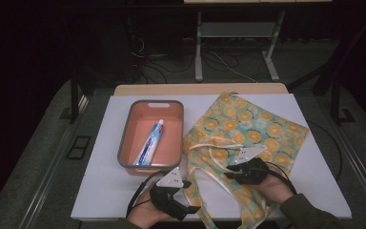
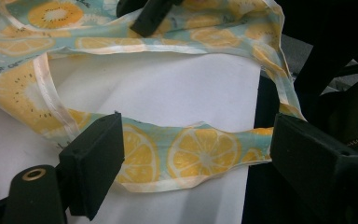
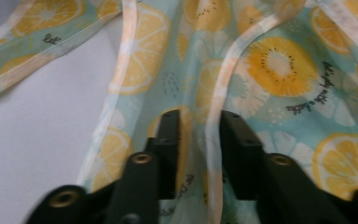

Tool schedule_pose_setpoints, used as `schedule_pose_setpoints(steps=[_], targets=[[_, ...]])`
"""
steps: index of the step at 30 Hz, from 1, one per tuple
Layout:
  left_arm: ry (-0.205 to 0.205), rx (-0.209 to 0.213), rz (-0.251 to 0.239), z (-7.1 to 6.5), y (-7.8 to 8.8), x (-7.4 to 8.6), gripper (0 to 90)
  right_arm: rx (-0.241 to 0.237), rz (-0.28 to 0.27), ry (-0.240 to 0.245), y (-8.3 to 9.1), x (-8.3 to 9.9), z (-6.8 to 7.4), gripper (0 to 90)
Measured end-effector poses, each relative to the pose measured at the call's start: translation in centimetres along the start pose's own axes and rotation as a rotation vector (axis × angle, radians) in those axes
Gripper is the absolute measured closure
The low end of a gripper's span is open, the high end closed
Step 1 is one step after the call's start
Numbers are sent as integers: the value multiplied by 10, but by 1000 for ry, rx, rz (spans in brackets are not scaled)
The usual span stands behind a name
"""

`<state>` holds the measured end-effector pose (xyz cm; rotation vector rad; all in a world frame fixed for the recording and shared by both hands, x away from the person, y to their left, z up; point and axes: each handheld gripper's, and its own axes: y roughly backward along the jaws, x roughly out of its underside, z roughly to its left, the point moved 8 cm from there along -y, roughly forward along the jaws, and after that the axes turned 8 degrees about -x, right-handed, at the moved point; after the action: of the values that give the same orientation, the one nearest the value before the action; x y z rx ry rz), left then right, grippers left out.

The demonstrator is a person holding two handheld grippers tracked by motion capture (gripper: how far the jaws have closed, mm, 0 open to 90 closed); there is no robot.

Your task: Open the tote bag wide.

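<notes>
At the left of the white table top (image 1: 100, 191), an open rectangular tray with a grey rim and salmon-pink inside (image 1: 128, 138) is seen, and a blue and white toothpaste tube with a red cap (image 1: 150, 143) is laid diagonally in it. Just in front of the tray's near edge, the left gripper (image 1: 183, 198) is held in the person's left hand at the near edge of the table. In the left gripper view its jaws are spread wide, and a handle strap (image 2: 186, 154) of the thin fabric tote bag printed with yellow citrus slices on pale teal (image 1: 248, 129) is stretched across the gap between them; the pads are not pressed on it, so nothing is grasped. The bag is spread flat on the right half of the table, just beside the tray, with its handles trailed toward the person. Further right, the right gripper (image 1: 231, 169) is rested on the bag's near part, held by a hand with a dark olive sleeve (image 1: 310, 214). In the right gripper view its jaws are drawn close together with a narrow gap, and a pale edge fold of the fabric (image 3: 212, 140) is seen between them; whether it is pinched cannot be told.
</notes>
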<state>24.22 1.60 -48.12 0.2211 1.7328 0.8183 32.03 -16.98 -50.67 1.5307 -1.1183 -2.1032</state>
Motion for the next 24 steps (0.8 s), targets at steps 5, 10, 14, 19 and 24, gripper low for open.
schedule_pose_setpoints(steps=[5, 10, 14, 19, 24], targets=[[3, 3, 0, 0, 0, 0, 161, 10, -7, -5, 0, 0, -3, 886], [-2, 2, -3, 0, 0, 0, 161, 13, -43, -30, 10, -4, -7, 892], [-1, 3, -3, 0, 0, 0, 161, 19, -83, -56, 19, -7, -14, 892], [-1, 4, 1, 0, -1, 0, 161, 41, -144, -84, 34, -13, -27, 893], [-1, 4, 1, 0, -1, 0, 161, 74, -217, -129, 48, -25, -47, 893]])
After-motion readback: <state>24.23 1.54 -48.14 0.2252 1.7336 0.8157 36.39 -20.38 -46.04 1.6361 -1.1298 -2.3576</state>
